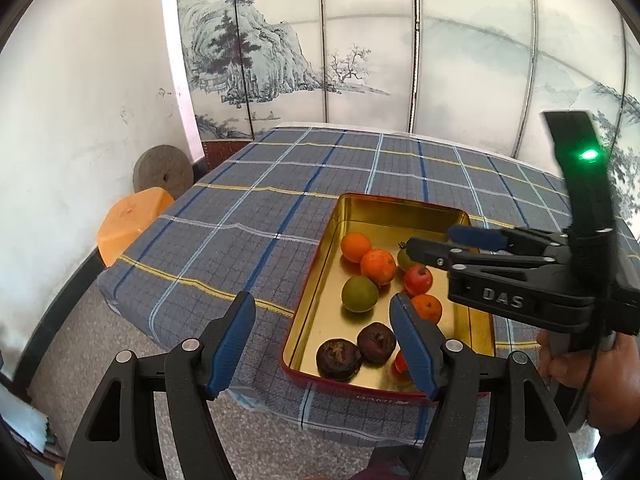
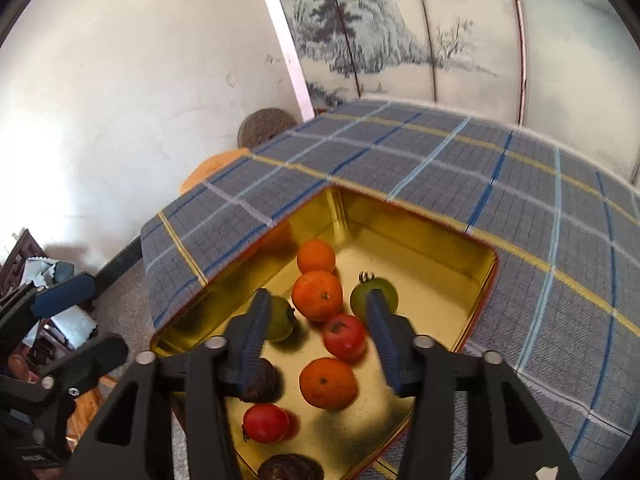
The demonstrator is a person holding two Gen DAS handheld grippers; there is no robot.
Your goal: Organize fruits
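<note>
Right gripper: the right gripper (image 2: 320,344) hangs over the gold tin (image 2: 440,236), jaws spread wide and holding nothing.
Fruit under it: the red fruit (image 2: 344,336) and an orange (image 2: 328,383) lie between its fingers, just ahead and below; the other oranges, green fruits and dark fruits sit close around.
Left gripper: the left gripper (image 1: 324,344) is also wide open and empty, held back at the tin's near end above the two dark fruits (image 1: 356,350).
Nearer hand: the right, I judge, being directly over the middle cluster.
Tin: its long axis runs away from the table's near edge on the plaid cloth (image 1: 260,208).
Fruit left outside: none that I can see.
</note>
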